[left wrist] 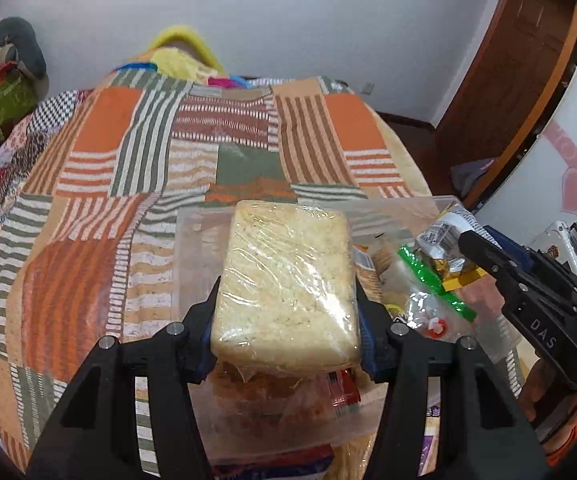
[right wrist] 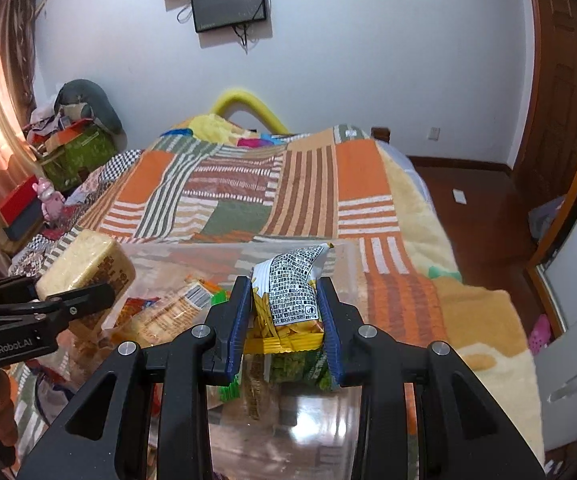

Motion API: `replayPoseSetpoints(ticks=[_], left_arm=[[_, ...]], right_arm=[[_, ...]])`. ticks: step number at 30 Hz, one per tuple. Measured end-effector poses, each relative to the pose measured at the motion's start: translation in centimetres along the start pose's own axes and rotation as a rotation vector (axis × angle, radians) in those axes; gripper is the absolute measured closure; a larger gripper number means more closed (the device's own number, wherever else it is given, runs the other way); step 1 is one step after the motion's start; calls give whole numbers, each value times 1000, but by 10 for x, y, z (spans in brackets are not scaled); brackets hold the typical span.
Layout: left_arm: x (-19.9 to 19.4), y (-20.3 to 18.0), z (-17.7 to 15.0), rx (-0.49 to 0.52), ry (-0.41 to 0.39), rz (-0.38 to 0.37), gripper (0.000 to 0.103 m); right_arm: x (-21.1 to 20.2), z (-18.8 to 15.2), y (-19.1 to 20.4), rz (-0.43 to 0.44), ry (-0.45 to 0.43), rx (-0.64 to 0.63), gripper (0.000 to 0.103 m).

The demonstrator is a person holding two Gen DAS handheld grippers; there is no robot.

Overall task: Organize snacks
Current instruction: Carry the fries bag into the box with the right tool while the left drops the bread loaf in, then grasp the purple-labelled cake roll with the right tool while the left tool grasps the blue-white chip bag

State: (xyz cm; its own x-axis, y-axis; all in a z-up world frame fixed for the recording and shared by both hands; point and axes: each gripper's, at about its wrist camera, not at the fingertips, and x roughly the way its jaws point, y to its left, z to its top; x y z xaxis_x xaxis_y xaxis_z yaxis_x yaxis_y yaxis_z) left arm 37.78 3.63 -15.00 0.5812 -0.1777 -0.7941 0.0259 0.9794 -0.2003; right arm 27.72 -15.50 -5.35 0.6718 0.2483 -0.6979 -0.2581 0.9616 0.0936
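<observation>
Black linkages frame the left claw [left wrist: 286, 312], clenched on a plastic-wrapped pale rice-cake block [left wrist: 288, 280] whose long axis runs straight away from the camera, held above a clear plastic bin [left wrist: 192, 232]. Beside it, the right claw [right wrist: 284, 312] is clamped on a yellow snack packet [right wrist: 292, 300], standing upright with its crimped end pointing up over the same bin. Inside the bin lie loose snack bags [left wrist: 428, 280], one with a green zip strip. The bin sits on a bed with an orange-and-green patchwork blanket [right wrist: 288, 184]; beyond are a white wall [right wrist: 368, 60], a wall-mounted screen [right wrist: 228, 4] and a wooden door [right wrist: 560, 92].
</observation>
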Motion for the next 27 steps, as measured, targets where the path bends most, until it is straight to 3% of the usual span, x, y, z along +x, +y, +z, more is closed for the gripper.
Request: replayPoseSetpoints(ticks=[4,9,13,21,23,27], left_arm=[[-5,-1,-2,18,-35,26,46],[-24,1,-4,19,-59,8,42],[-48,1,-13,47,-95,37,38],[-93,8,-51,72,-143,54,26],[-96,11,-62,73,-141,62,20],[-94,16,-87,79,-108,71,18]], right_arm=[[-3,-1,1,-24,14,-28,69],[-12,2,1,-11,28,-32,65],[-33,3,7,-15,-5,-55,47],[-61,-13,27,45,-22,-101,42],[-65,-24,32,60,-13,-107,40],[-62,-46,41,79,29,-116,37]])
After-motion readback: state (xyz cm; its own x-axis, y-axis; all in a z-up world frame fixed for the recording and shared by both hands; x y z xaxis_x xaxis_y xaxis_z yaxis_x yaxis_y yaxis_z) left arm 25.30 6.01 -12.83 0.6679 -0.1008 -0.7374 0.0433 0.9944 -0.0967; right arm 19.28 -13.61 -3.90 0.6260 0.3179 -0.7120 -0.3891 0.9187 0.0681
